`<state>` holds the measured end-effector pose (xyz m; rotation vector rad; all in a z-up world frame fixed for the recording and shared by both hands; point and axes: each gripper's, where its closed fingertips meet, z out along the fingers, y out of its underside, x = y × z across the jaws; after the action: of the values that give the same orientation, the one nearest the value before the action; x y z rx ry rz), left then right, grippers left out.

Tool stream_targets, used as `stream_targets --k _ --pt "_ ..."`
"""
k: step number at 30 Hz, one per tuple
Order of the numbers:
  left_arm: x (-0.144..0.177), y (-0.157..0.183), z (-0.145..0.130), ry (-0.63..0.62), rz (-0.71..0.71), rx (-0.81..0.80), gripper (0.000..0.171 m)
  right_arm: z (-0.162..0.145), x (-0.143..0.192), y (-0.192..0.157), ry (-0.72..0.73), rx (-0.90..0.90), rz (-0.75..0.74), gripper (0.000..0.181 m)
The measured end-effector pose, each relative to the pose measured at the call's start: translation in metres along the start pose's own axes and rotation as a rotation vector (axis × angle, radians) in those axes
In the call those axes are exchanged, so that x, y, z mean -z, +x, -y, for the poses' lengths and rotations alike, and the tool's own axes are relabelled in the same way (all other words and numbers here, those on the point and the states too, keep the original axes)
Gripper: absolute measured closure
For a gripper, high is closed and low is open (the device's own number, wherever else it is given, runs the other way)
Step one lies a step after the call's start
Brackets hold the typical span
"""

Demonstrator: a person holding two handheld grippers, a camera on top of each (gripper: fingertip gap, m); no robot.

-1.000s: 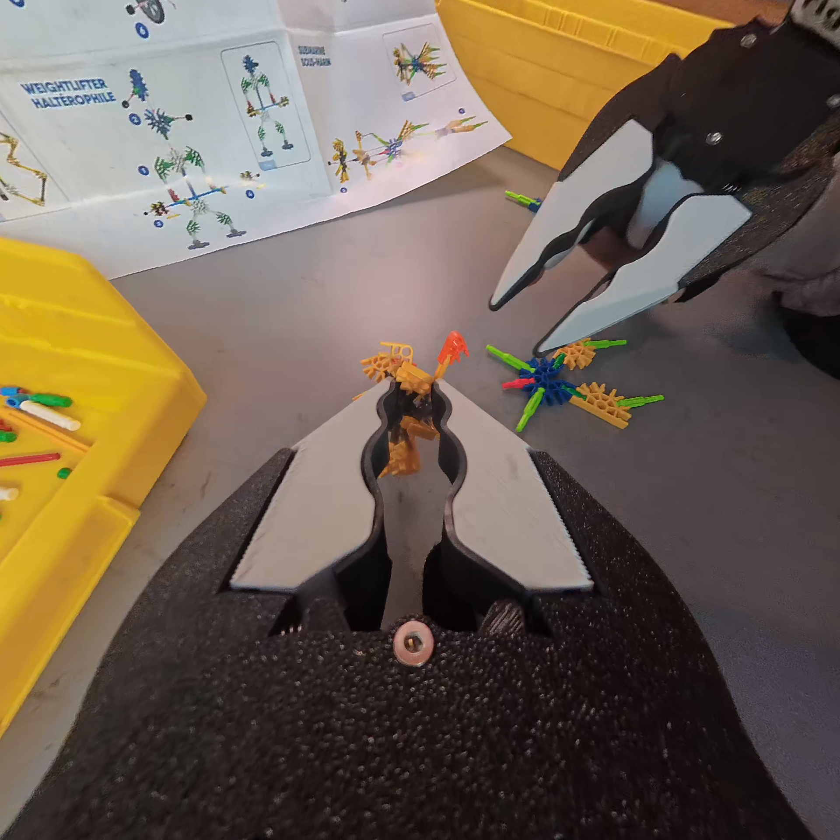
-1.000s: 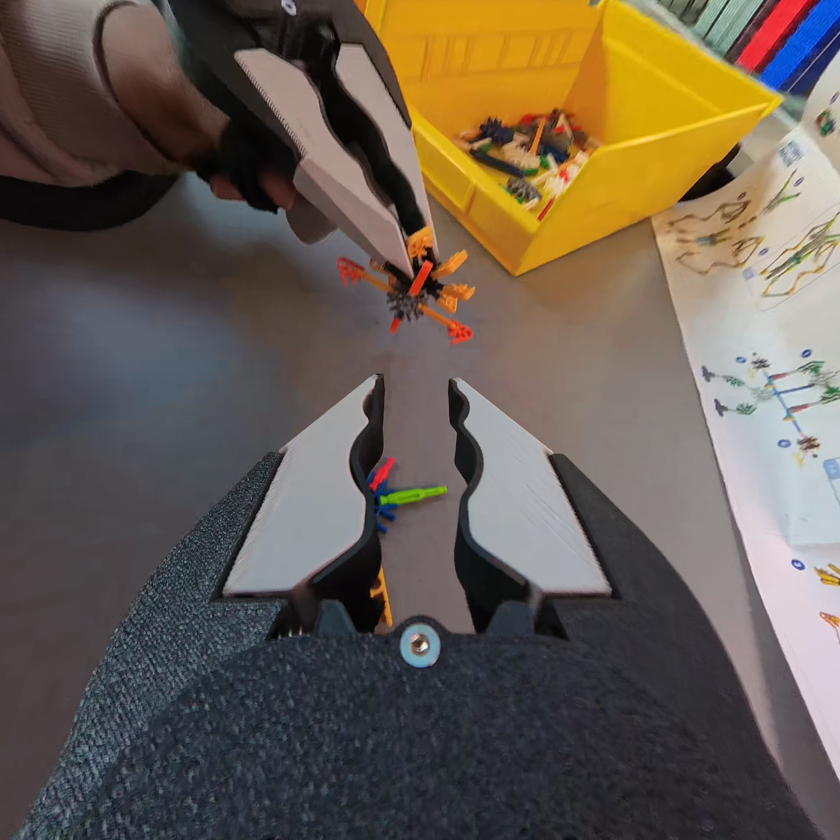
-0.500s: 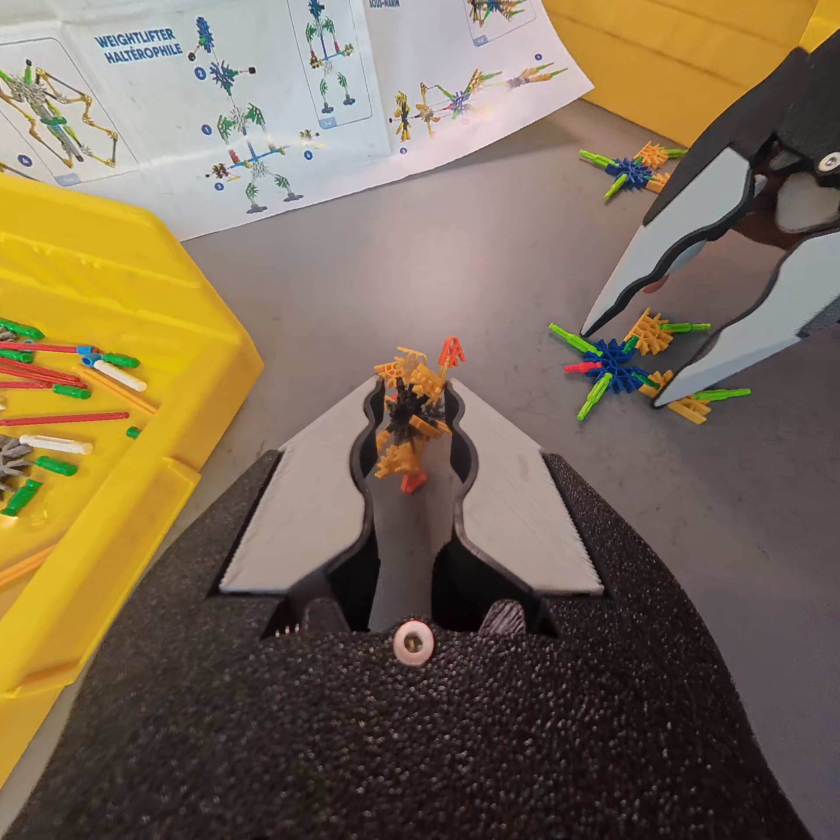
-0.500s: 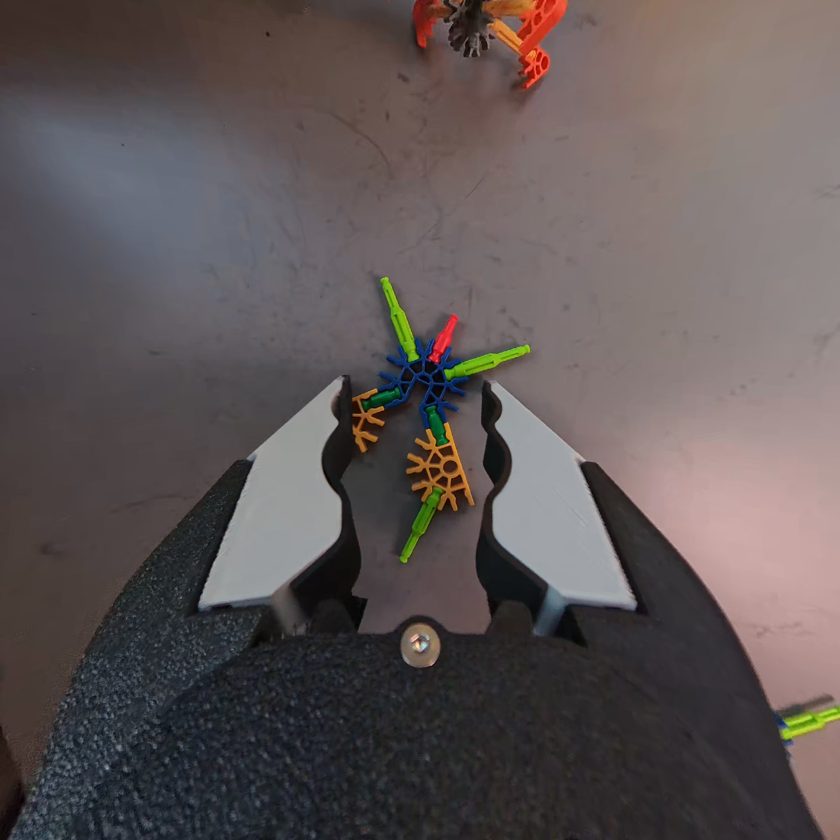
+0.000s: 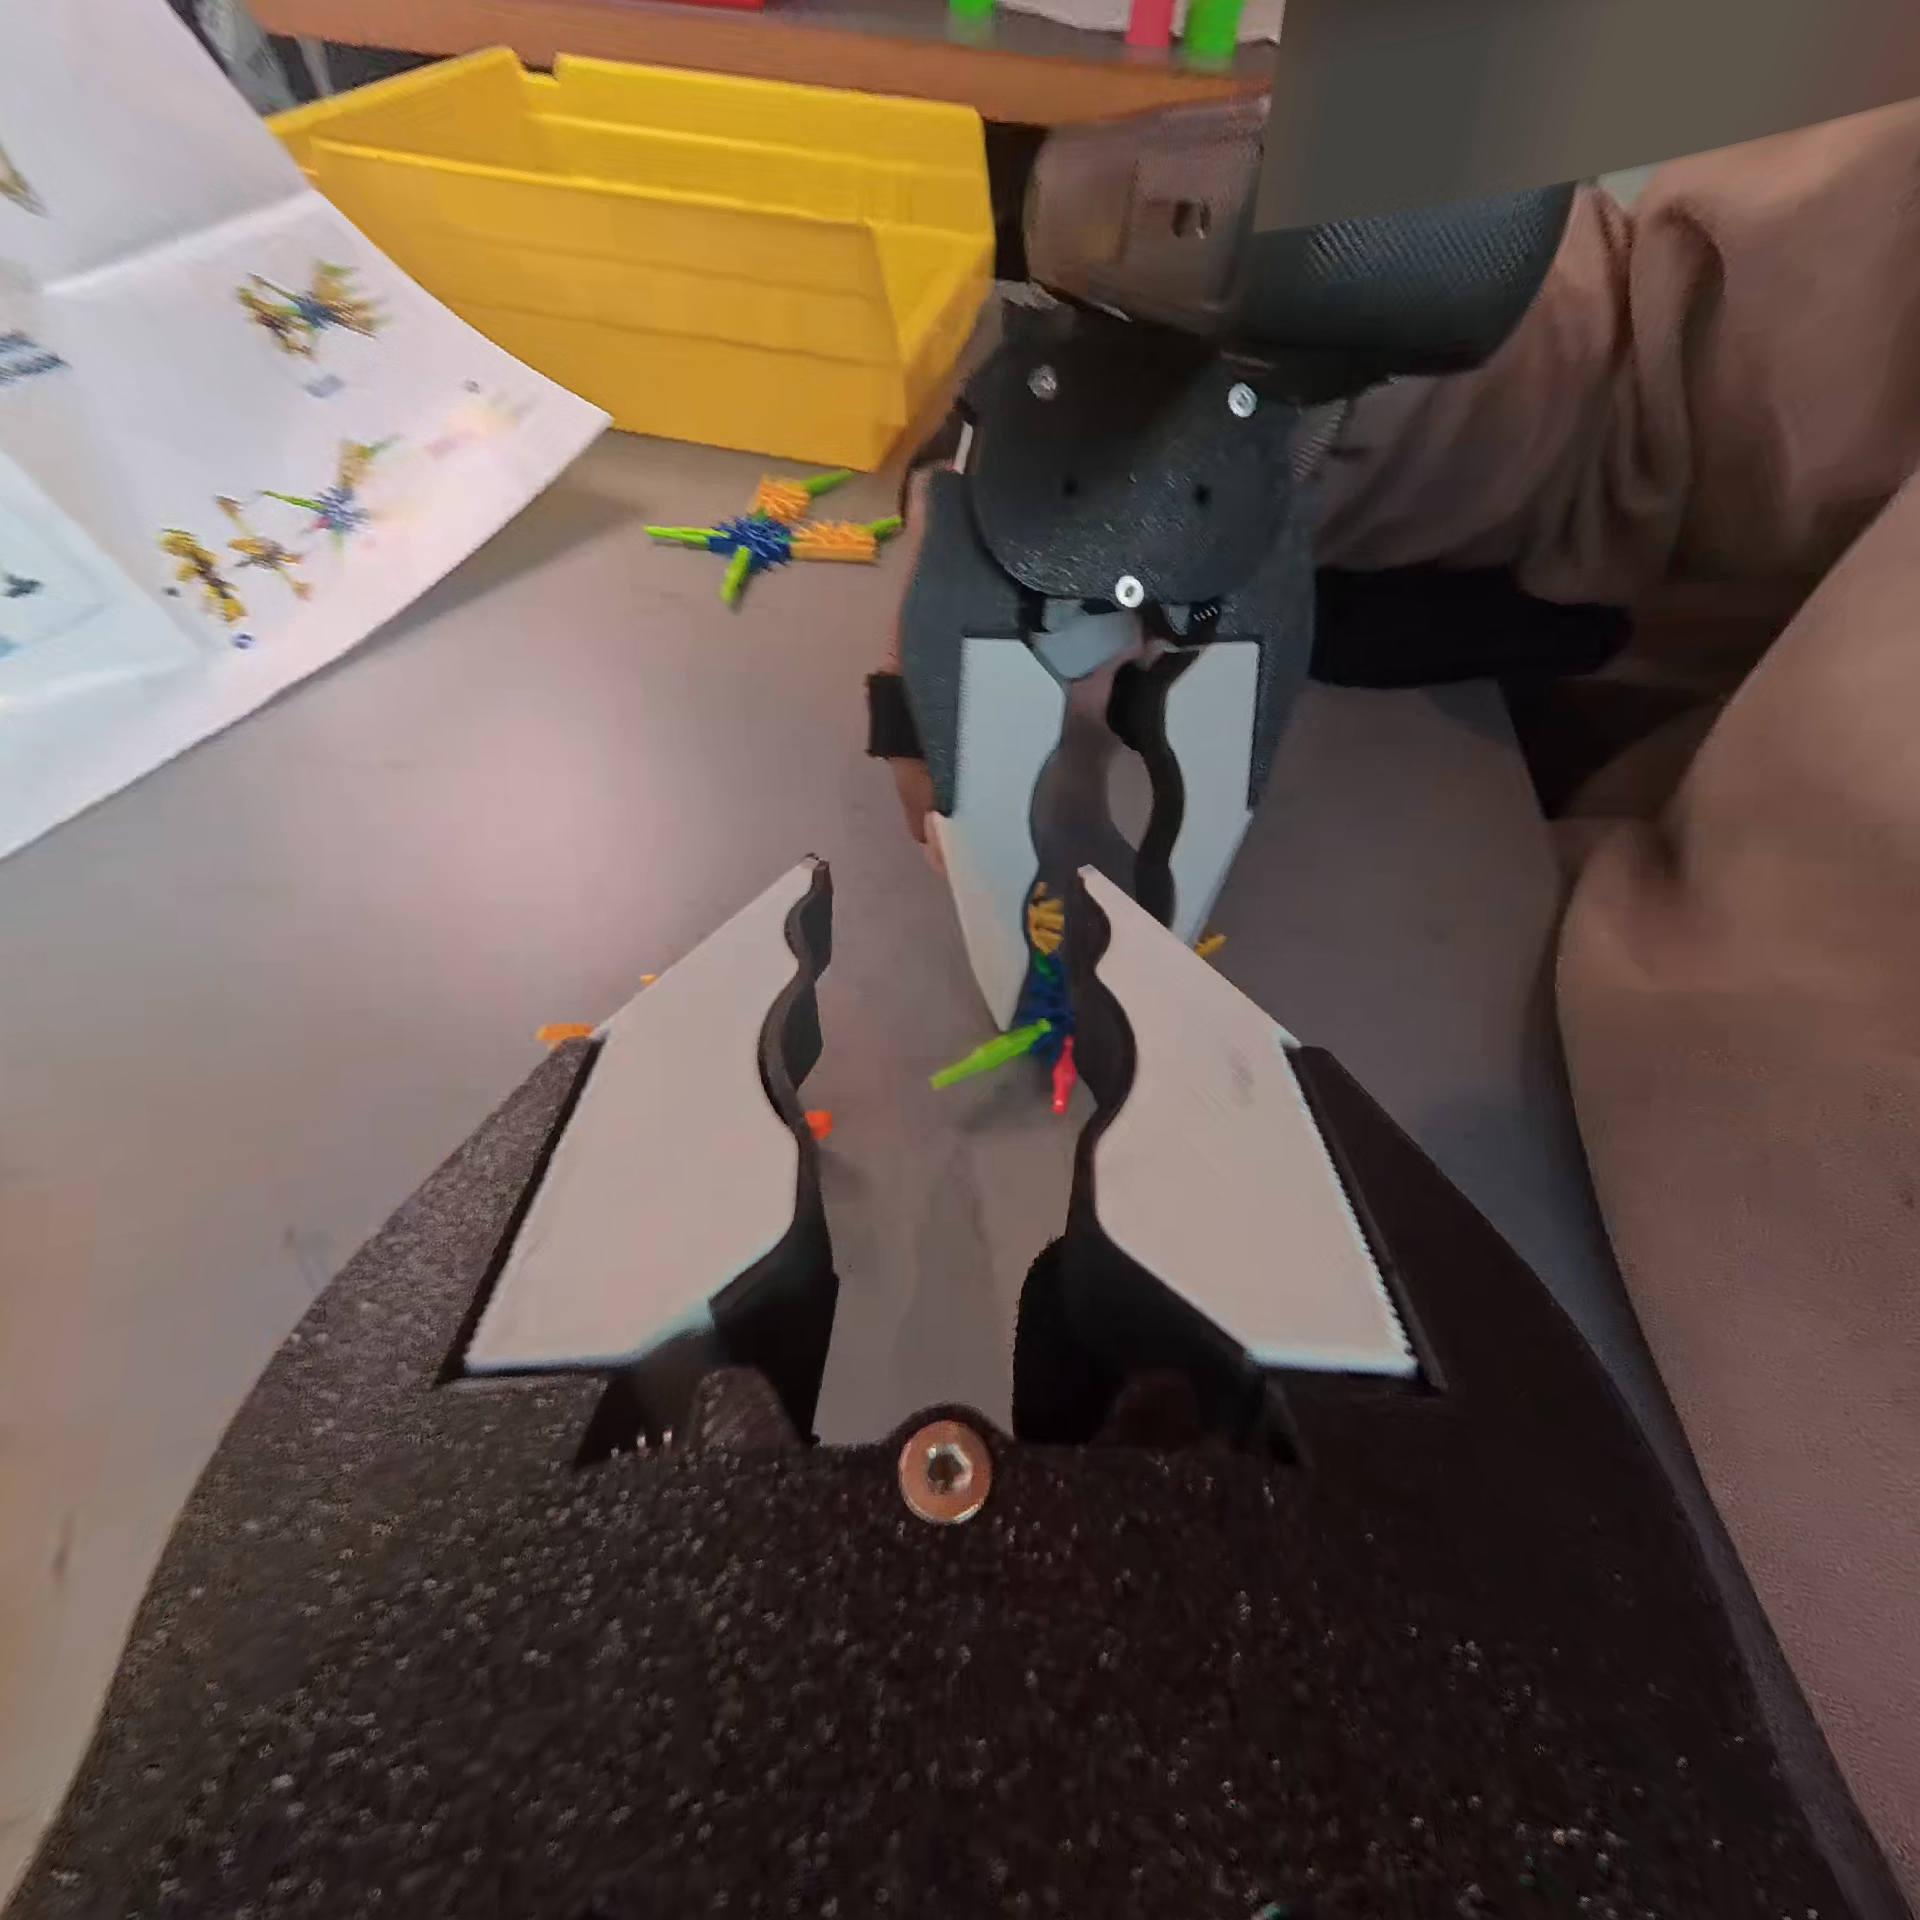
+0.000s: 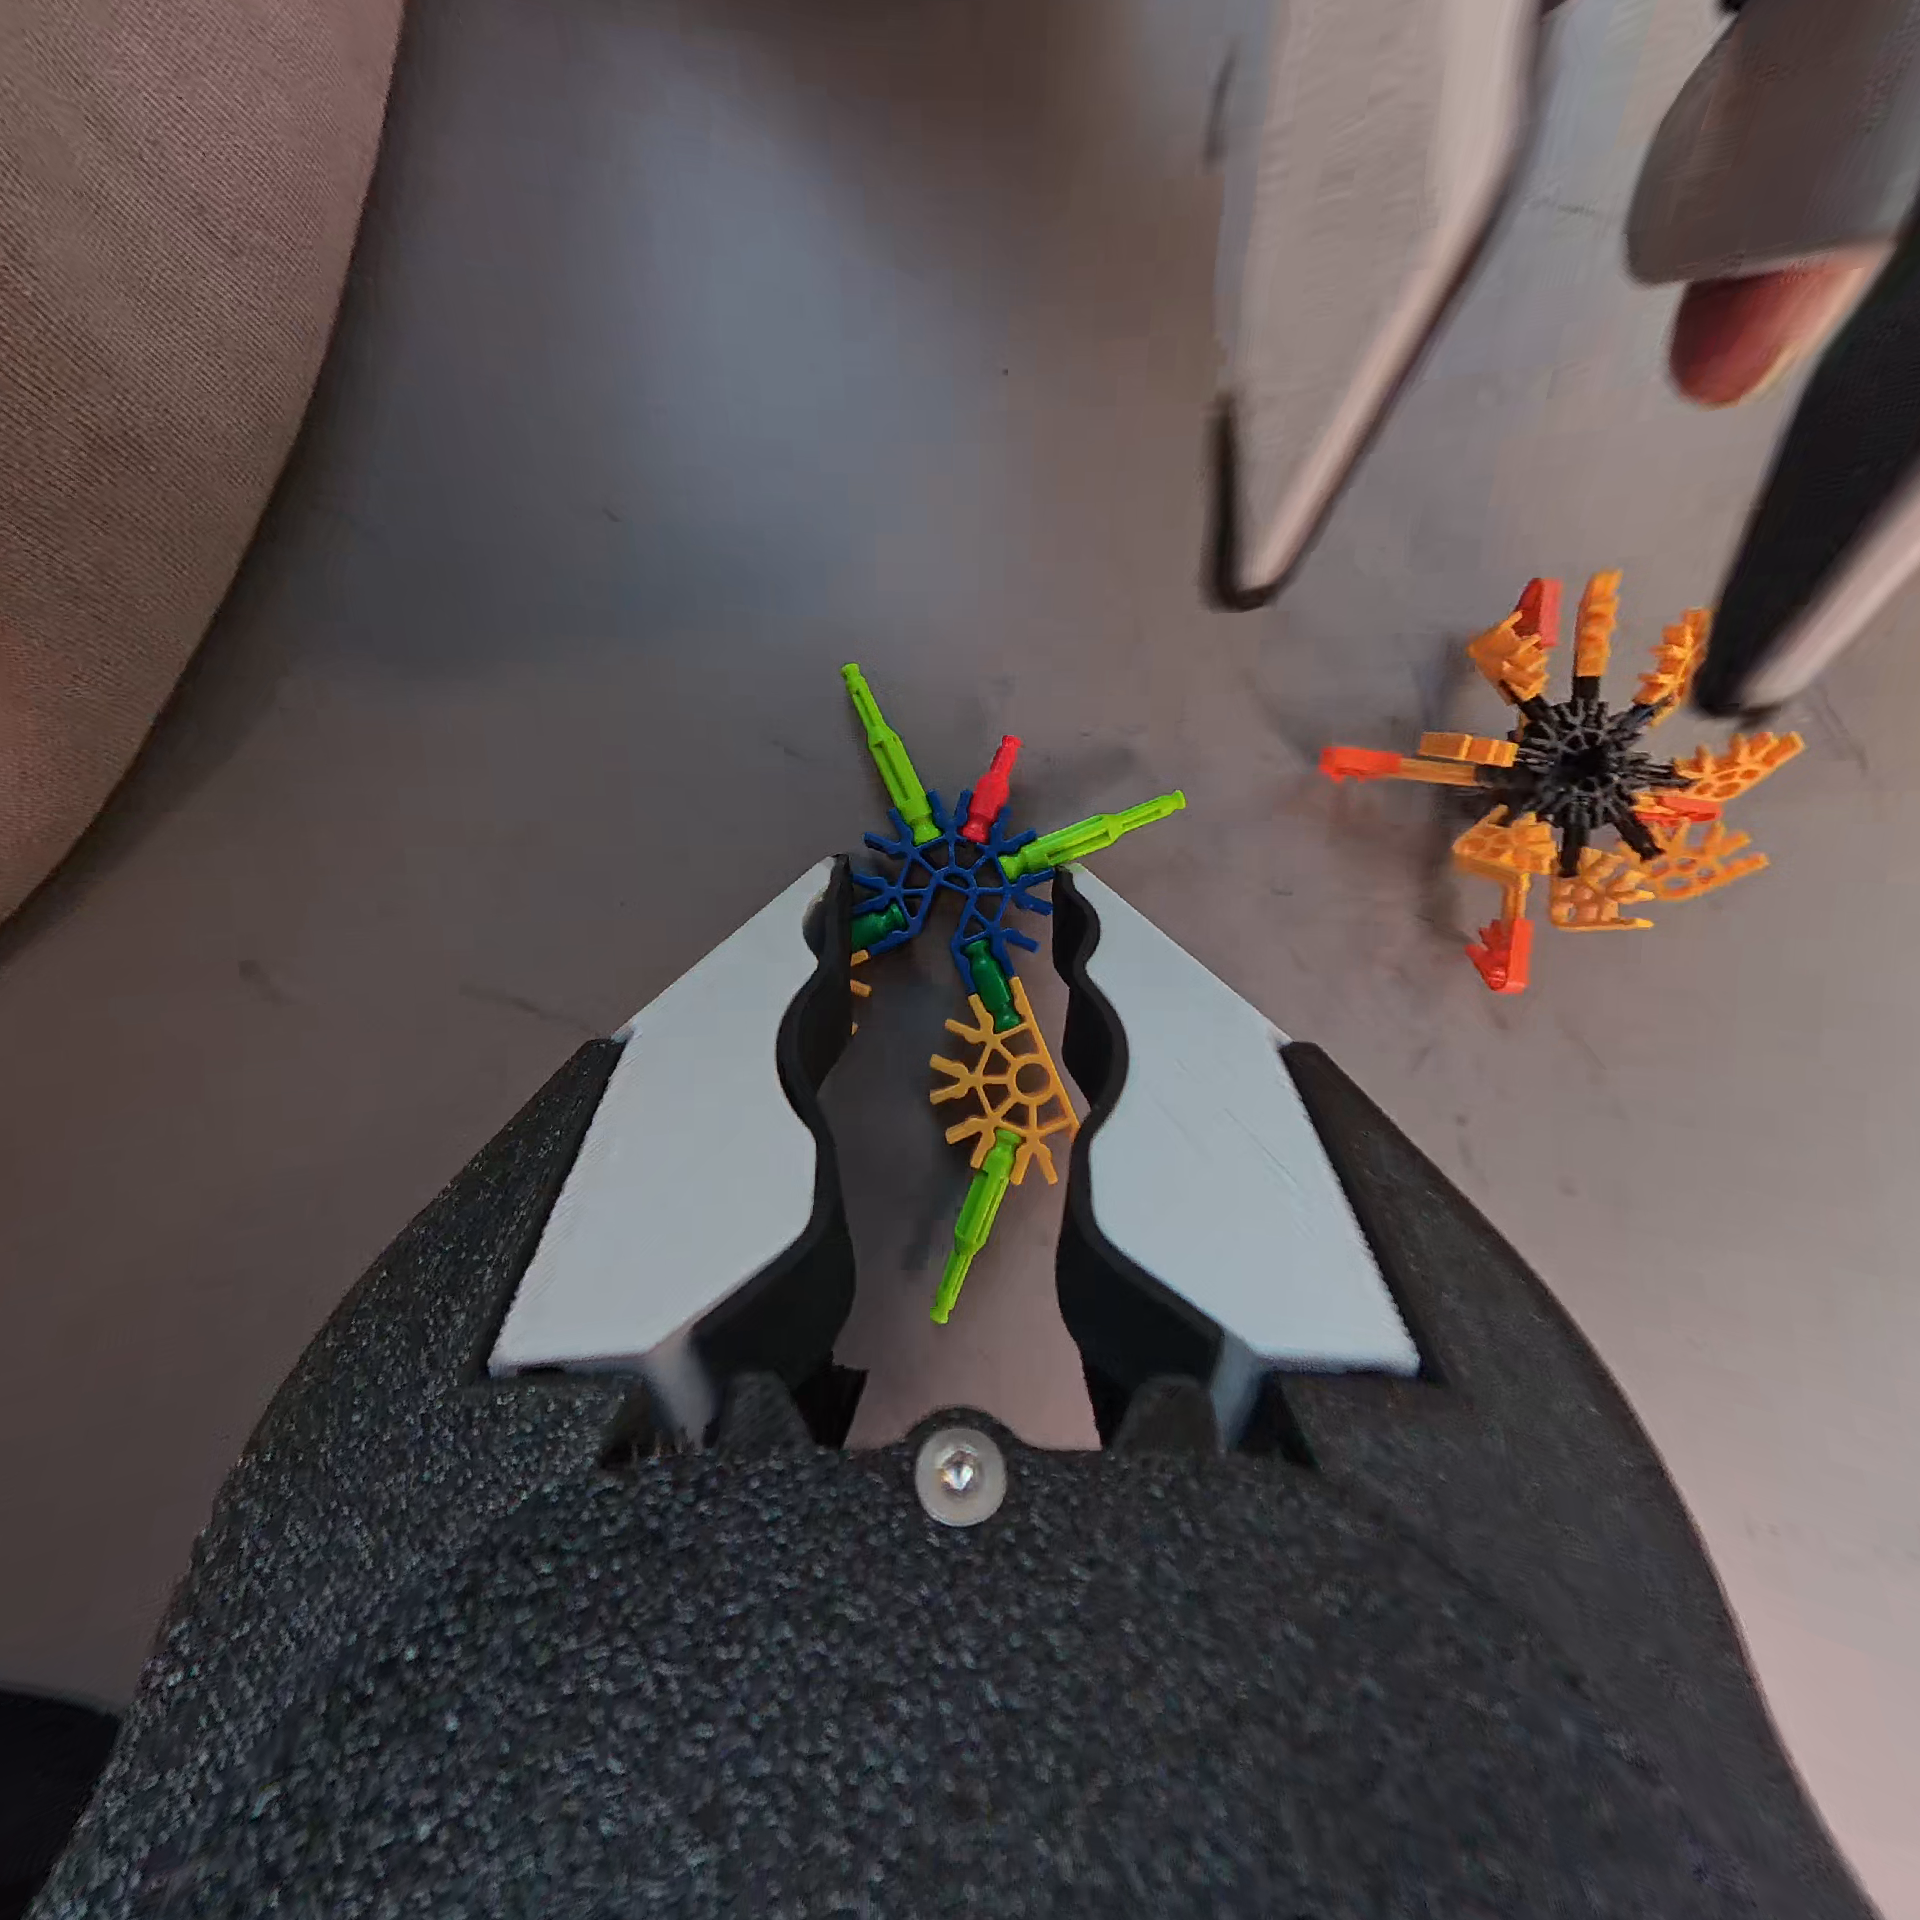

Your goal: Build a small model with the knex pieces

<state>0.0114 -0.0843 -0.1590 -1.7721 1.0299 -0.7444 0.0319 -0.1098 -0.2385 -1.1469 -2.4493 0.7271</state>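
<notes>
My right gripper [image 6: 948, 873] is down at the grey table [image 6: 520, 727], its two fingertips pressed against either side of the blue hub of a star model [image 6: 951, 862] with green rods, a red rod and a yellow connector [image 6: 1003, 1081]. The left wrist view shows that gripper [image 5: 1091, 966] with the blue model [image 5: 1039, 1003] between its fingers. My left gripper [image 5: 951, 873] is open and empty. In the right wrist view it is blurred [image 6: 1481, 644], just above a black-hub model with orange connectors [image 6: 1579, 769] lying on the table.
A second blue star model [image 5: 769, 535] lies near a yellow bin [image 5: 665, 260] at the back. A white instruction sheet [image 5: 208, 468] lies at the left. A person's brown sleeve [image 5: 1714, 727] fills the right side. Small orange bits [image 5: 819, 1122] show under my left fingers. Spacing between my two grippers at the tips: around 9 centimetres.
My left gripper has opened, let go of the black-and-orange model, now on the table, and swung towards the right gripper. My right gripper has narrowed onto the blue hub.
</notes>
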Motion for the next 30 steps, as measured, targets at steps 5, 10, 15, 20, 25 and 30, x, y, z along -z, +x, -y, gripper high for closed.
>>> stream_targets --k 5,10,15,20,25,30 --pt "-0.028 0.025 -0.038 -0.203 -0.069 -0.060 0.113 0.002 0.012 0.008 0.042 -0.035 -0.020 0.137" --pt "-0.039 0.027 -0.053 -0.286 -0.038 -0.121 0.112 -0.049 0.104 0.062 0.001 -0.323 -0.309 0.120" --pt "-0.050 0.022 -0.064 -0.366 -0.010 -0.148 0.112 -0.181 0.159 0.082 -0.228 -0.814 -0.527 0.113" --pt "-0.054 0.030 -0.069 -0.399 -0.086 -0.099 0.131 -0.208 0.155 0.084 -0.317 -0.965 -0.589 0.106" --pt "-0.047 0.032 -0.072 -0.417 -0.091 -0.106 0.133 -0.221 0.144 0.073 -0.351 -1.038 -0.474 0.104" --pt "-0.036 0.035 -0.076 -0.410 -0.120 -0.080 0.133 -0.212 0.140 0.072 -0.290 -1.008 -0.430 0.145"
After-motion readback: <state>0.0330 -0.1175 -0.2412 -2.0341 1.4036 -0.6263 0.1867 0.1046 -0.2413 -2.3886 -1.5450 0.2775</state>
